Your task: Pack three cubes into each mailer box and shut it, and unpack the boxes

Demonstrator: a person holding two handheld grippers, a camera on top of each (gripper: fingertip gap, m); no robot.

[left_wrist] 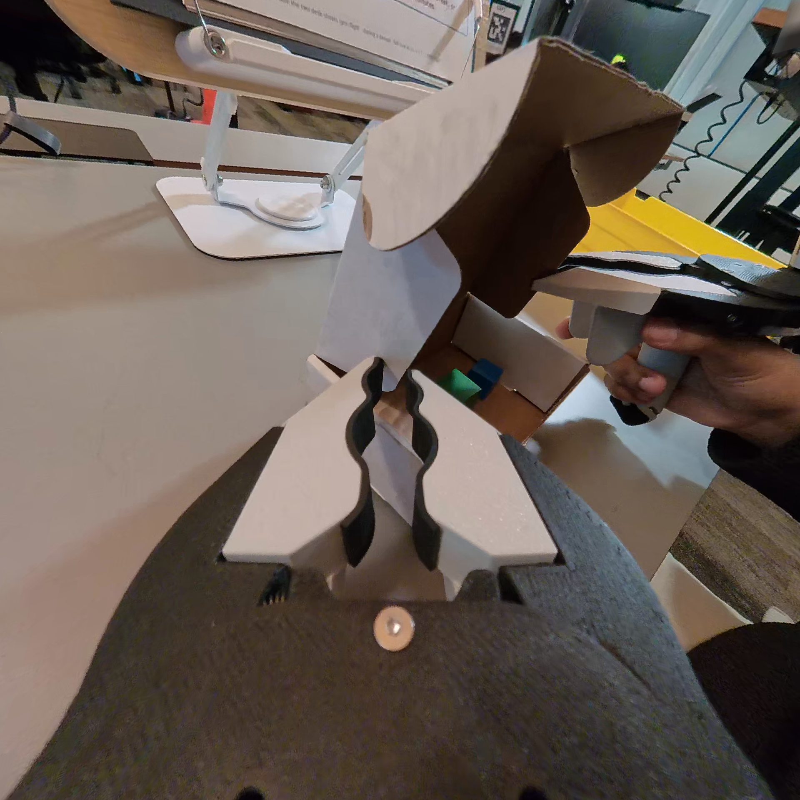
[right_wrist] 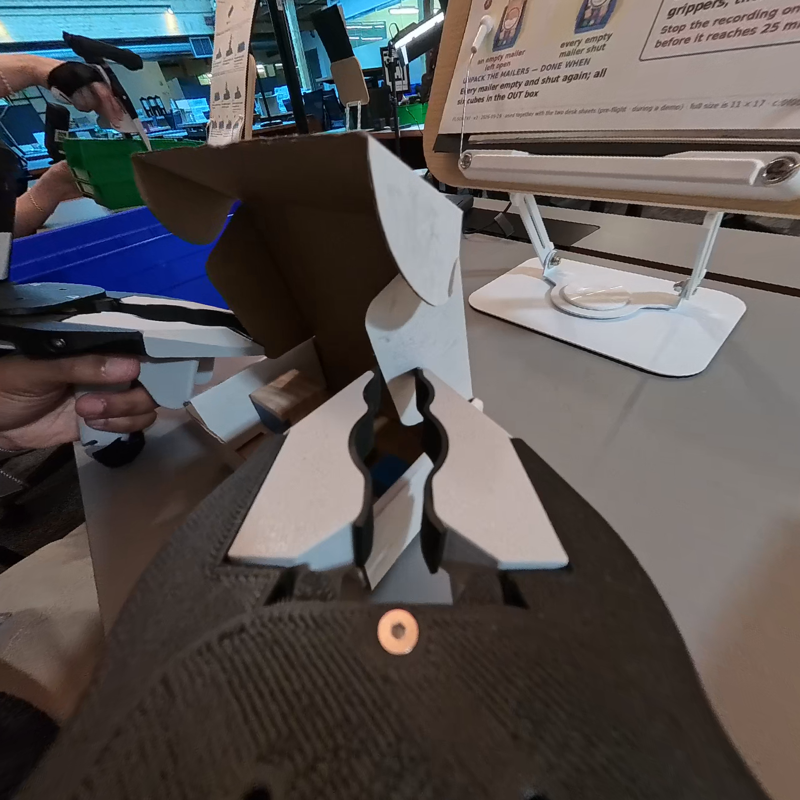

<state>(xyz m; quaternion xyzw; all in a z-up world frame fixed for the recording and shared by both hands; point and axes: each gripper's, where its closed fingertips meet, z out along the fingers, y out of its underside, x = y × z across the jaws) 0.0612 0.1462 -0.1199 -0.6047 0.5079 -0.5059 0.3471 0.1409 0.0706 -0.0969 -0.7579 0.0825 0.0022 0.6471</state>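
A mailer box, white outside and brown inside, stands on the grey table with its lid (left_wrist: 498,130) raised; the lid also shows in the right wrist view (right_wrist: 281,216). A green cube (left_wrist: 459,385) and a blue cube (left_wrist: 487,374) lie inside the box. The blue cube (right_wrist: 389,472) shows between my right fingers. My left gripper (left_wrist: 394,372) is closed on the lid's left side flap (left_wrist: 389,294). My right gripper (right_wrist: 396,381) is closed on the lid's right side flap (right_wrist: 420,329). Each gripper also shows from the side in the other view, the right one (left_wrist: 537,281) and the left one (right_wrist: 255,342).
A white document stand (left_wrist: 259,216) holding an instruction sheet stands behind the box, also in the right wrist view (right_wrist: 606,316). A yellow bin (left_wrist: 649,229) is on the right, a blue bin (right_wrist: 108,259) on the left. A green bin (right_wrist: 104,173) and another person's hand are farther back. Some 12 cm of space lies between my two pairs of fingers.
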